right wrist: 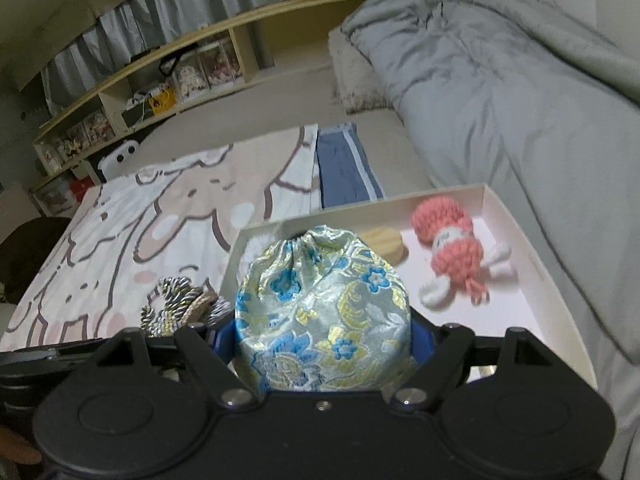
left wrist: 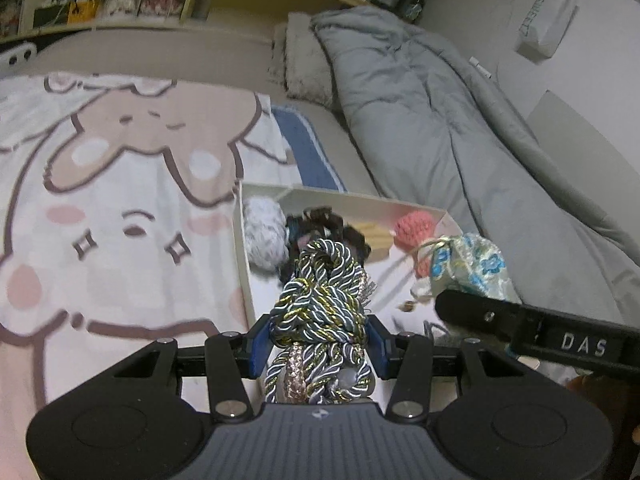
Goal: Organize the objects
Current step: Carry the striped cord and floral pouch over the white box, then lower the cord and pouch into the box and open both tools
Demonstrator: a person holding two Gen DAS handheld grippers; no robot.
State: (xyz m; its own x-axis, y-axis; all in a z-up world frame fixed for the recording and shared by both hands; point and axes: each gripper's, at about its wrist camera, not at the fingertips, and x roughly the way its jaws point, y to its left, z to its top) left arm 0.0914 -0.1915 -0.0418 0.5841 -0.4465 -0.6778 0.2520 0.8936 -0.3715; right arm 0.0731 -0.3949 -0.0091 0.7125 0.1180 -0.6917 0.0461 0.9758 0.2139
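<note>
Left wrist view: the left gripper (left wrist: 318,346) is clamped on a bundle of twisted cord (left wrist: 320,312), grey, white and gold strands knotted together, with the blue pads pressing on both sides of it. The bundle hangs over the near left corner of a shallow white box (left wrist: 240,248) that sits on a bed. Inside the box, against its left wall, lies a grey-white fuzzy ball (left wrist: 264,236); a dark brown hair claw (left wrist: 320,220) shows just behind the cord, a round wooden piece (left wrist: 376,236) lies toward the far wall, and a pink knitted doll (left wrist: 414,228) lies near the far right corner. At the box's right edge the right gripper (left wrist: 480,312) comes in with a brocade drawstring pouch (left wrist: 472,264), pale with blue flowers. From the right wrist view, the right gripper (right wrist: 324,340) is closed on that pouch (right wrist: 320,312), its pads touching both sides of the full fabric, and the pouch hangs over the near left part of the box (right wrist: 540,264). The wooden piece (right wrist: 382,246) lies just behind the pouch, and the doll (right wrist: 456,256) lies in the far right part. The cord bundle (right wrist: 176,304) shows just beside the box's left wall. Left of the box spreads a cartoon-print blanket (left wrist: 120,200); right of it lies a grey duvet (left wrist: 440,120).
</note>
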